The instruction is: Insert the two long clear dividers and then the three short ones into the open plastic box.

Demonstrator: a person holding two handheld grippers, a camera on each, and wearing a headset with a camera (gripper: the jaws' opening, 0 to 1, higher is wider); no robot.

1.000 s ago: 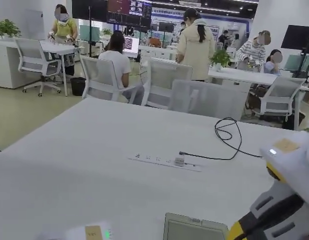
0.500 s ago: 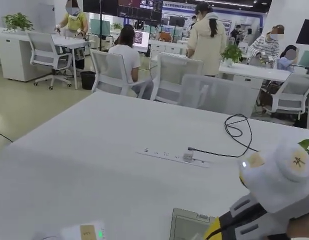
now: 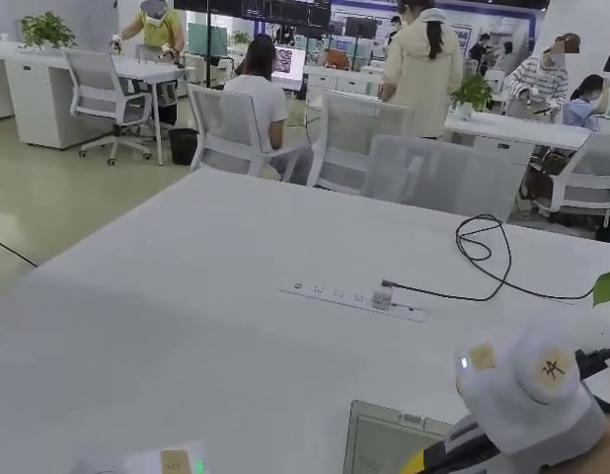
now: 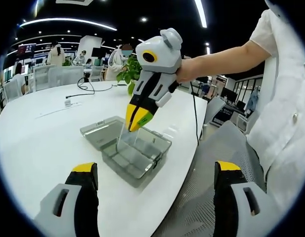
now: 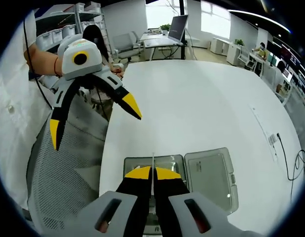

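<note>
1. When inspected, the right gripper (image 5: 152, 174) had its jaws clamped on a clear divider (image 5: 153, 160), pinched at its upper edge.
2. The left gripper (image 4: 155, 170) stood with jaws wide apart, holding nothing, out past the table edge above a mesh chair (image 4: 197, 197).
3. The divider hung upright over the open plastic box (image 4: 124, 173). Whether its lower edge had reached the floor of the box could not be told. The lid (image 5: 209, 177) lay flat alongside.
4. Judgement: the divider looked thin, light, slick and springy. It should be gripped mid-span along the top edge, since a skewed hold could bow or crack it.
5. On the white table (image 5: 202, 98), a power strip (image 3: 354, 296) and cable (image 3: 483, 247) lay well apart from the box.
</note>
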